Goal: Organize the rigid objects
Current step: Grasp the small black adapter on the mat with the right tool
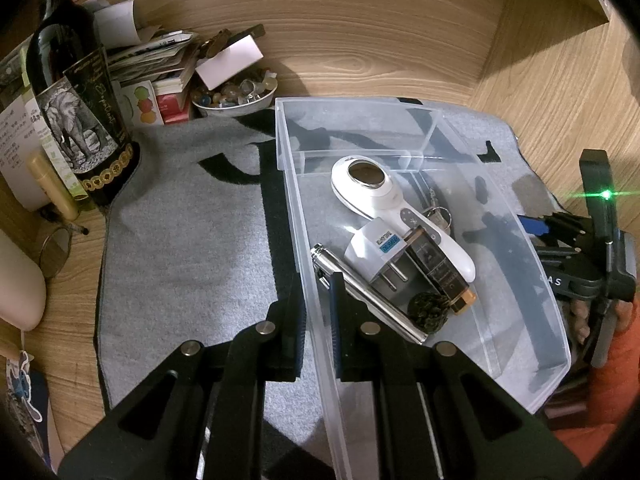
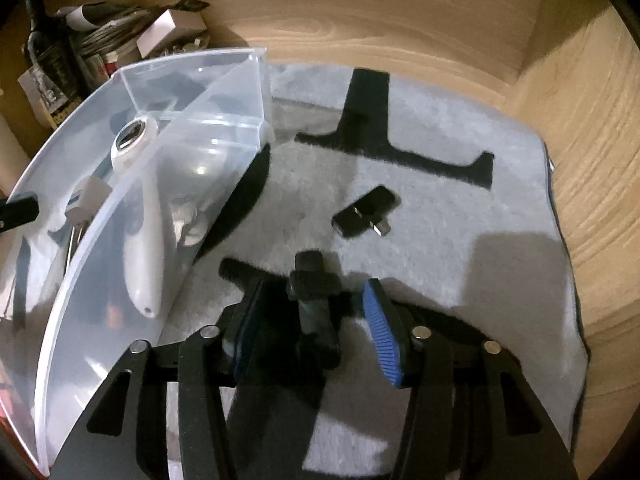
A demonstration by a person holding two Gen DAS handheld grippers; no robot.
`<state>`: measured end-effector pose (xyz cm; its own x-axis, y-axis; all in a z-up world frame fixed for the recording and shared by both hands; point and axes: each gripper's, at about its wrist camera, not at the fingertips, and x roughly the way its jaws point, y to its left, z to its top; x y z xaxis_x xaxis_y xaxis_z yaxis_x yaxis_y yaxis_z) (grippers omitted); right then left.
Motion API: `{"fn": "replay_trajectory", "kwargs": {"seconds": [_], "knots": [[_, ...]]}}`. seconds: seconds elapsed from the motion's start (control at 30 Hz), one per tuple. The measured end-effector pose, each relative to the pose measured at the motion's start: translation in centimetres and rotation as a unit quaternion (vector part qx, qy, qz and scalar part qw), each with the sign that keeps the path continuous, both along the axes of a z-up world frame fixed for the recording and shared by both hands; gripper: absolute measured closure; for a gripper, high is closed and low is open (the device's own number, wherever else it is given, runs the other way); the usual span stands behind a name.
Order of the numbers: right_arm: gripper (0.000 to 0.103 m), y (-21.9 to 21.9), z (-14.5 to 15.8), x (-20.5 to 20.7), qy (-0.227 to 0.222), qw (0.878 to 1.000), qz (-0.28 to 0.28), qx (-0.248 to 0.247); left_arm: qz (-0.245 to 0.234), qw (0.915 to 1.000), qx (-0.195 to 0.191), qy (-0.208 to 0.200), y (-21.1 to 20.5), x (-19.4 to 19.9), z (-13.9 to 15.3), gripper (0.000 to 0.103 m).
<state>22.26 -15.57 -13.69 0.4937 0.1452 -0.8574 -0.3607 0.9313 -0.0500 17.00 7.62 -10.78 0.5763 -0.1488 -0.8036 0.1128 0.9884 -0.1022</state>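
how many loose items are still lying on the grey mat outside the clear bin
2. A black cross-shaped piece lies between the fingers of the right hand-held gripper, and a small black adapter lies farther out on the mat. The clear bin may hide others.

Background, left wrist view — dark wine bottle [image 1: 76, 120] with elephant label, upright at mat edge; bowl of beads [image 1: 236, 98] beside stacked papers [image 1: 156, 60]. All on wooden bench [image 1: 380, 40].
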Motion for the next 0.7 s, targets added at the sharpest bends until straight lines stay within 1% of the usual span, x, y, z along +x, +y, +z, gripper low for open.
{"fn": "replay_trajectory", "kwargs": {"seconds": [0.03, 0.3, 0.7], "knots": [[0.081, 0.0, 0.0, 0.1, 0.001, 1.000, 0.003, 0.002, 0.000, 1.0000, 0.000, 0.000, 0.0, -0.1, 0.0, 0.094], [0.081, -0.3, 1.9, -0.6, -0.032, 0.999, -0.003, 0.005, -0.001, 1.0000, 0.000, 0.000, 0.0, 0.0, 0.0, 0.094], [0.081, 0.5, 7.0, -2.0, -0.105, 0.994, 0.009, 0.016, 0.000, 1.0000, 0.000, 0.000, 0.0, -0.1, 0.0, 0.094]]}}
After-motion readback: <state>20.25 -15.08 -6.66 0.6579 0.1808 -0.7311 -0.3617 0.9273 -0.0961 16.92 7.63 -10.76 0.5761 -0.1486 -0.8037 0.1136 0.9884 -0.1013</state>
